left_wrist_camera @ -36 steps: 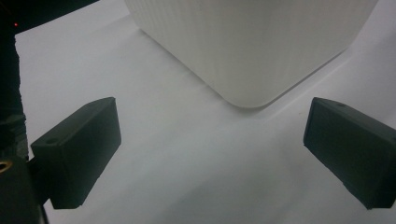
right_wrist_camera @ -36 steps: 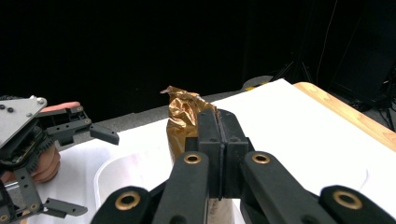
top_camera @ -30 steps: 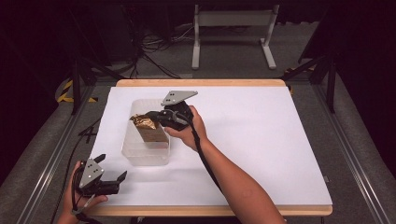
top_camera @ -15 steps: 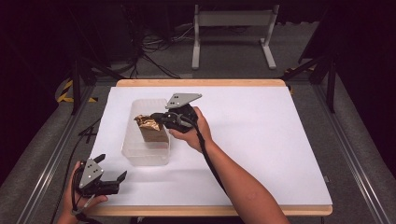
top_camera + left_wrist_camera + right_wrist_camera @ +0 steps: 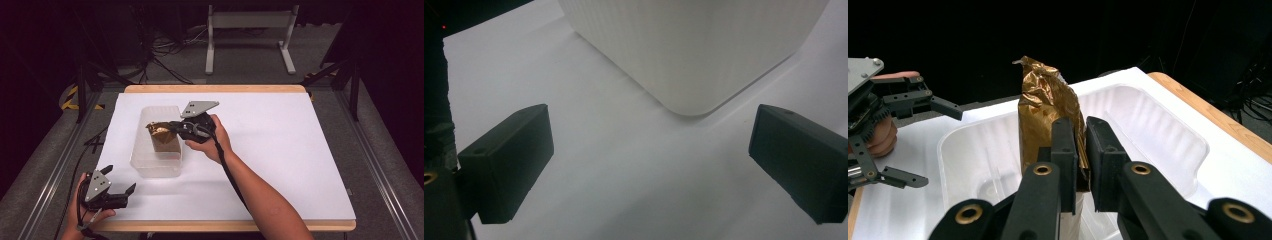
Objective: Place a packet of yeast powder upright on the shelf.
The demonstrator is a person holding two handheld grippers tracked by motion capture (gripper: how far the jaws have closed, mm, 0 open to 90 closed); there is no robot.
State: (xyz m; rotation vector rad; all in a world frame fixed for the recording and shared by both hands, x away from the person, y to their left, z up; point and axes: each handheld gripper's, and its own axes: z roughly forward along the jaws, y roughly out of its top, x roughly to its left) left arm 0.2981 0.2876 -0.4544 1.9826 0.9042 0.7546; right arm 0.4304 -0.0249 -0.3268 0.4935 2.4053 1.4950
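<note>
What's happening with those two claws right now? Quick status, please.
Right gripper at the gold bag, jaws just easing apart, a sliver of bag between them. Bag upright in the clear tub. Left gripper open, idle at the table's near corner. Nothing in the way.

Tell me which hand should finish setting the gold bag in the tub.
Right. The right gripper has just begun opening around the gold bag standing in the plastic tub. The left gripper waits open at the table's near edge.

Wood-edged table (image 5: 215, 89), white sheet (image 5: 280, 150) over its top. Clear rectangular plastic tub (image 5: 150, 162) sits directly on sheet, left of centre.
</note>
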